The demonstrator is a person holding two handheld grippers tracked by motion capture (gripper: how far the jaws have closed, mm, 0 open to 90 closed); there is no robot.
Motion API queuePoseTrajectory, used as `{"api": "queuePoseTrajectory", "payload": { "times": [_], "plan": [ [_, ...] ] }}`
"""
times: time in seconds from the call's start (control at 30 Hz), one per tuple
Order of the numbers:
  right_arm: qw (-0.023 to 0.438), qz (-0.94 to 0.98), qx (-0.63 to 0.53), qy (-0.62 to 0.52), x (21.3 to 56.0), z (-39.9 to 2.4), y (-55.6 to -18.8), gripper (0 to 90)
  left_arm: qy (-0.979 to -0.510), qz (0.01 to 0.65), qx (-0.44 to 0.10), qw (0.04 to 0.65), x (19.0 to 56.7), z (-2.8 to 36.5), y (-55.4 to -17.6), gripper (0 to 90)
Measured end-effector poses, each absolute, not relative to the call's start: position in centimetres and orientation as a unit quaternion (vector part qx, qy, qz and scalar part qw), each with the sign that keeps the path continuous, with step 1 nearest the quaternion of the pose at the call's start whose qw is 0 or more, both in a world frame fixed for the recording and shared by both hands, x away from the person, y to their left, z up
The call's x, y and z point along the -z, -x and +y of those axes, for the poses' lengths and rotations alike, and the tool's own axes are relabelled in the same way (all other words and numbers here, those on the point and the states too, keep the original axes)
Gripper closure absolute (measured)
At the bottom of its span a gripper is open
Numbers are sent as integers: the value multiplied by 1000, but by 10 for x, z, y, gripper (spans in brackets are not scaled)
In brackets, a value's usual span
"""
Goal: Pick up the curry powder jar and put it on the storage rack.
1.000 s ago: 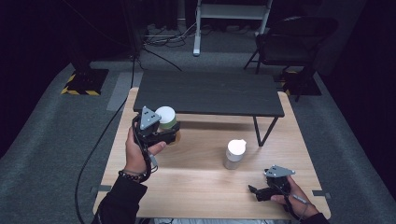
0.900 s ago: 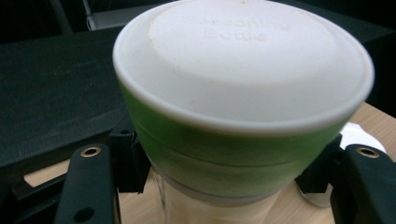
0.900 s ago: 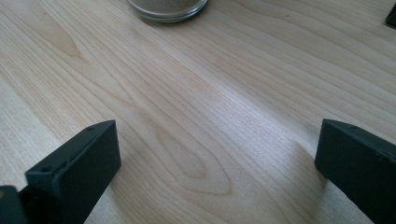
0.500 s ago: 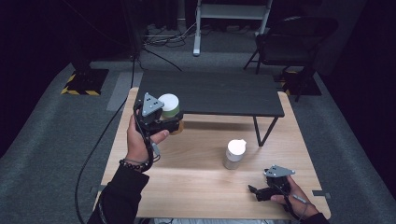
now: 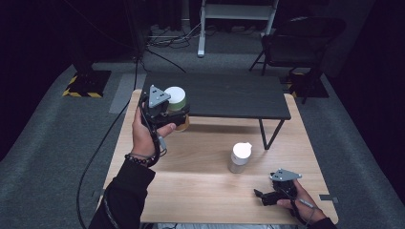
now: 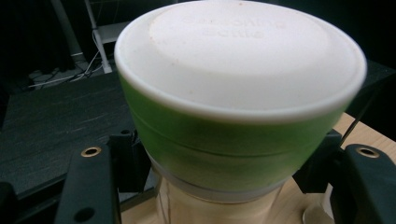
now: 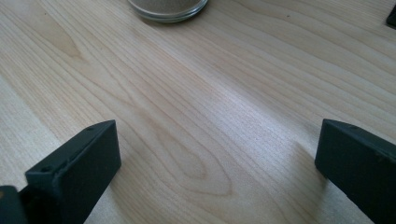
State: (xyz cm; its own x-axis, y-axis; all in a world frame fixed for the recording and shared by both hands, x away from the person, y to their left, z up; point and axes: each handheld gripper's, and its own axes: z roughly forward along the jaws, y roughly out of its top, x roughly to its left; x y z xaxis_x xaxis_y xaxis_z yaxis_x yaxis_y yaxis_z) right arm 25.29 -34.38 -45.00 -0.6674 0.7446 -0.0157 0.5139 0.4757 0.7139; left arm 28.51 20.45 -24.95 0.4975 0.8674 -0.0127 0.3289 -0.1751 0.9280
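This looks like a recording studio or a lab, not a home. A light wooden table (image 5: 200, 186) stands on grey carpet (image 5: 52, 157) in a pool of light, with darkness all around. A low black bench (image 5: 224, 98) sits at its far edge. Behind, cables (image 5: 167, 40) trail across the floor past a white stand (image 5: 236, 19), a black folding chair (image 5: 298, 40) and a base marked with yellow-and-black hazard tape (image 5: 86, 86). The dim background hides the walls, perhaps dark curtains.

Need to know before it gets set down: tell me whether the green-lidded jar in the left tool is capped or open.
Capped. The jar wears its green lid with the white top seated flat, and the left tool clamps it just below.
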Motion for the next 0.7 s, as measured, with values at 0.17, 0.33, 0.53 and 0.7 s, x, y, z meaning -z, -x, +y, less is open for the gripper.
{"api": "queuePoseTrajectory", "payload": {
  "times": [0.17, 0.33, 0.53, 0.7],
  "plan": [
    [164, 843, -351, -373, 450, -344, -253, 2, -714, 419, -278, 487, 243, 200, -292, 347],
    [164, 843, -351, -373, 450, -344, -253, 2, -715, 422, -284, 480, 237, 193, -298, 347],
    [165, 843, -351, -373, 450, -344, -253, 2, -711, 432, -289, 475, 235, 186, -309, 347],
    [165, 843, -351, -373, 450, -344, -253, 2, -706, 437, -298, 471, 233, 183, -316, 347]
  ]
}}
